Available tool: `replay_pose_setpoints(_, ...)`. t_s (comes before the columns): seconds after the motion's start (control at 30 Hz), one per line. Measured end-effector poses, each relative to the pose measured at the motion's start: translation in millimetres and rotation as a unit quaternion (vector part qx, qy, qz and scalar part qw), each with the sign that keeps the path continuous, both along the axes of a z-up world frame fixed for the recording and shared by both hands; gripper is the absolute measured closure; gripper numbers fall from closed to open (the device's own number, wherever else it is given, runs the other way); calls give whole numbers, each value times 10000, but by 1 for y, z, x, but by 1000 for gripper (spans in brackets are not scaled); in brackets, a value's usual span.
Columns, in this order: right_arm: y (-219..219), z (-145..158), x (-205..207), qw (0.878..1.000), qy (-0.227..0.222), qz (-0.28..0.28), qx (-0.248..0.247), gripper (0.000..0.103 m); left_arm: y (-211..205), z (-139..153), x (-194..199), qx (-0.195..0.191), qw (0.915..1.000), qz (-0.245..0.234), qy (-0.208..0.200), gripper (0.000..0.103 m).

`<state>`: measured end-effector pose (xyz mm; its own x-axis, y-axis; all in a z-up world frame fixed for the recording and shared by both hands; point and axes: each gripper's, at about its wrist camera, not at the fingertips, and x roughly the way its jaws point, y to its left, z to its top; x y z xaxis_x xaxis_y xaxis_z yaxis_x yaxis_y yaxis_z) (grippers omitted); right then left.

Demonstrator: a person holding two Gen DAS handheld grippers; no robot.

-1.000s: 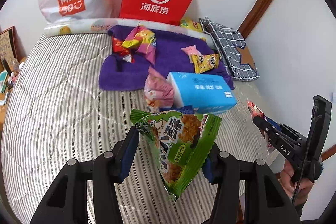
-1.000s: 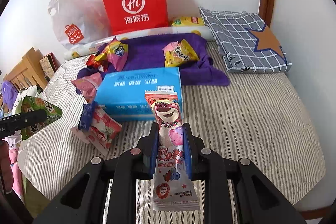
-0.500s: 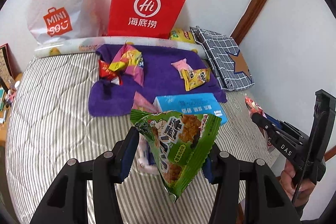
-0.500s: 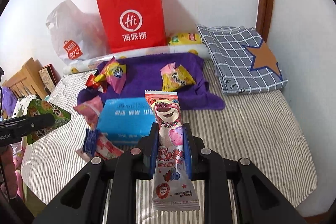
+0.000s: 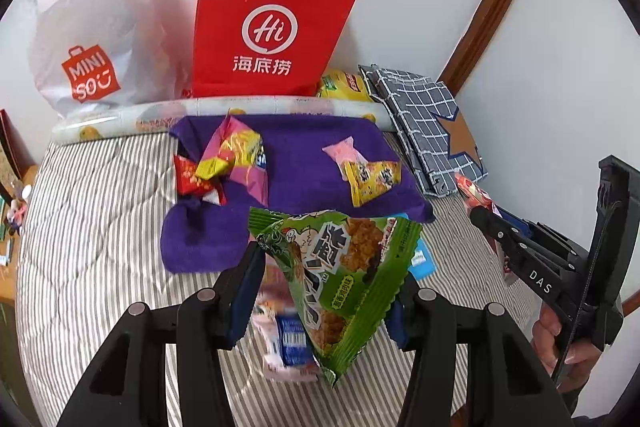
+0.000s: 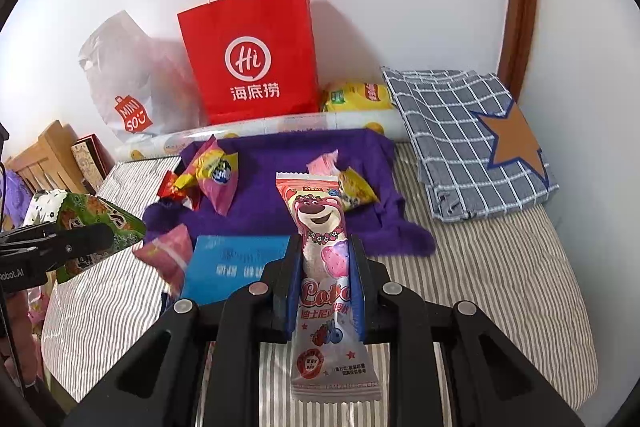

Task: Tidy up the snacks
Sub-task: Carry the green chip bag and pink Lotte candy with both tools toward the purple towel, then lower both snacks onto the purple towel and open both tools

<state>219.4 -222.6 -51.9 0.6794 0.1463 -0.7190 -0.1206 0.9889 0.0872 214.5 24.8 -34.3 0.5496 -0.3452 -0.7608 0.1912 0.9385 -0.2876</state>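
My left claw (image 5: pixel 326 289) is clamped on a green triangular snack packet (image 5: pixel 340 279), both pads pressed into its crinkled sides, the packet held above the striped bedspread (image 5: pixel 92 227). My right claw (image 6: pixel 324 287) grips a long pink Lotso bear snack stick (image 6: pixel 324 267) upright between its blue pads, the wrapper's lower end hanging below the fingers.

Just beneath and beyond my left claw, a blurred blue-and-white snack packet (image 5: pixel 290 341) lies on the bedspread. Ahead of my right claw and slightly to its left sits a blue tissue pack (image 6: pixel 236 263), with a pink snack packet (image 6: pixel 168 255) at its left edge.

Farther out from both claws, a purple towel (image 5: pixel 304 163) is spread across the bed. On it, to the left, lies a cluster of pink, yellow and red snack packets (image 5: pixel 224 163); to the right, a yellow packet (image 5: pixel 372 181) touches a small pink one (image 5: pixel 344 155).

Beyond the towel runs a long patterned roll (image 5: pixel 224 109). Behind that, against the white wall, stand a red Haidilao paper bag (image 5: pixel 272 27) and, to its left, a white Miniso plastic bag (image 5: pixel 88 27). A yellow chip bag (image 6: pixel 358 95) sits right of the red bag, beside a folded grey checked cloth with a star (image 6: pixel 472 139).
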Motion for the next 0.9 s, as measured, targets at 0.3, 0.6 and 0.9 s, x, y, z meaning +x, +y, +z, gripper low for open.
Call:
replay_pose_setpoints(0.3, 6, 4, 44, 10000, 59, 57, 53, 81, 1, 7, 35, 101, 9999, 61, -38, 52)
replay_pose_setpoints(0.6, 4, 6, 88, 9998, 104, 80, 141, 81, 20, 12, 69, 196, 9993, 311, -74, 52)
replay_pose_setpoints(0.9, 5, 7, 142, 9994, 170, 156, 254, 81, 31, 3, 104, 261, 9985, 471, 62, 52)
